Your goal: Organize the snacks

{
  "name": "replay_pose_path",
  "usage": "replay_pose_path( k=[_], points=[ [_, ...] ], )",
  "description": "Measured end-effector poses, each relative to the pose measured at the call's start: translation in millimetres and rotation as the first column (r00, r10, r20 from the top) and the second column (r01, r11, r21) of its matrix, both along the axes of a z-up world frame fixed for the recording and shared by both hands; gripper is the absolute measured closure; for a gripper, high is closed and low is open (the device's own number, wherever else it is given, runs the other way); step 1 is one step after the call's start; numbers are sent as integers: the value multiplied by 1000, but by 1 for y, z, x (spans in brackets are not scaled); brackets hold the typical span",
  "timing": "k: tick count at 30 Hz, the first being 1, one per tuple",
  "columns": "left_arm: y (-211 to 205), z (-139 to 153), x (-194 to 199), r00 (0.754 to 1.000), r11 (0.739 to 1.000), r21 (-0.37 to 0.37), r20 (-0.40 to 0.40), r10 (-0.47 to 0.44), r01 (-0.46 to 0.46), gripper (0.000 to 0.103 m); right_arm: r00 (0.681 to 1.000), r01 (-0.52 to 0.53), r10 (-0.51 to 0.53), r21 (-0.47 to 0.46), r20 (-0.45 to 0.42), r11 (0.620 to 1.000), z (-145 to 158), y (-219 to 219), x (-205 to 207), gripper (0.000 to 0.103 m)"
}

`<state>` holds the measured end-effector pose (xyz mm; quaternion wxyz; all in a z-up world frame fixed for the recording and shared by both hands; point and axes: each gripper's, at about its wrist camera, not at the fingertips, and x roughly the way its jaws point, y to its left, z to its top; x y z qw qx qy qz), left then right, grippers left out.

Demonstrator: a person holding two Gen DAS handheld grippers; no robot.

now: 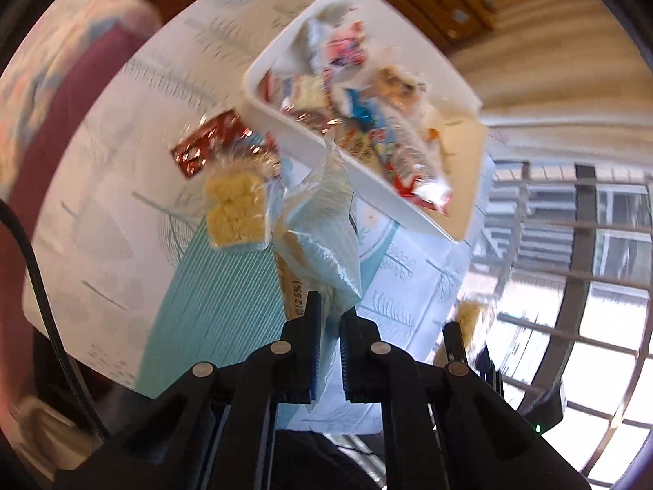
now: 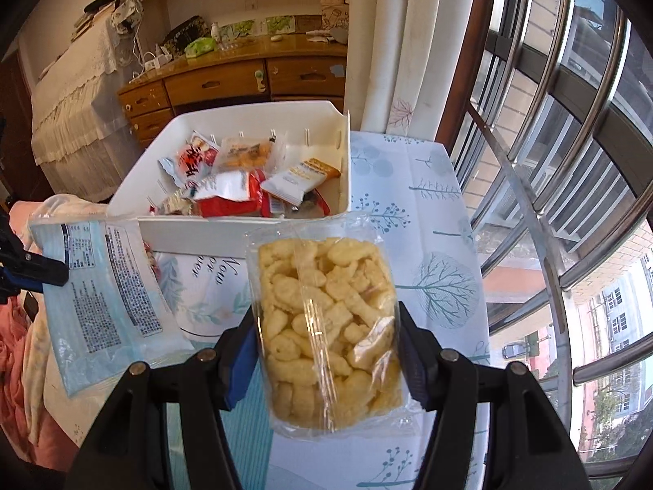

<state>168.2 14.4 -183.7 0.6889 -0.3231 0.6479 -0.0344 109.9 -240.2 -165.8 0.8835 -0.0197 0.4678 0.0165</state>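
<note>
Above the tree-printed worktop (image 2: pixel 412 188), the left tongs (image 1: pixel 326 326) pinch a pale-blue foil snack packet (image 1: pixel 322 237) and the right tongs (image 2: pixel 326 351) clamp a clear bag of yellow puffs (image 2: pixel 326 326); best carry both level over the white plastic bin (image 2: pixel 245 228), then release.
</note>
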Motion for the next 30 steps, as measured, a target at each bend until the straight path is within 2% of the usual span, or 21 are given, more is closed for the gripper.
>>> replay_pose_path(
  k=[7, 12, 16, 20, 24, 26, 30],
  points=[
    [-5, 47, 8, 986, 987, 42, 57, -156, 153, 97, 998, -32, 31, 18, 61, 999, 22, 19, 7, 43],
    [-7, 75, 25, 967, 974, 74, 126, -222, 214, 97, 993, -57, 55, 22, 103, 998, 36, 33, 23, 43],
    [-12, 95, 41, 933, 955, 134, 214, -290, 266, 97, 989, -75, 71, 30, 126, 997, 43, 43, 40, 43],
    [-15, 105, 63, 902, 943, 150, 279, -328, 297, 99, 987, -86, 80, 36, 139, 996, 45, 52, 60, 43],
    [-18, 114, 89, 858, 934, 194, 371, -354, 301, 99, 985, -94, 86, 42, 147, 995, 42, 59, 81, 43],
    [-20, 111, 105, 839, 929, 214, 402, -367, 303, 99, 986, -95, 89, 39, 139, 995, 36, 63, 95, 43],
    [-25, 96, 131, 822, 913, 243, 402, -402, 328, 99, 989, -89, 84, 36, 125, 995, 26, 65, 119, 43]
  ],
)
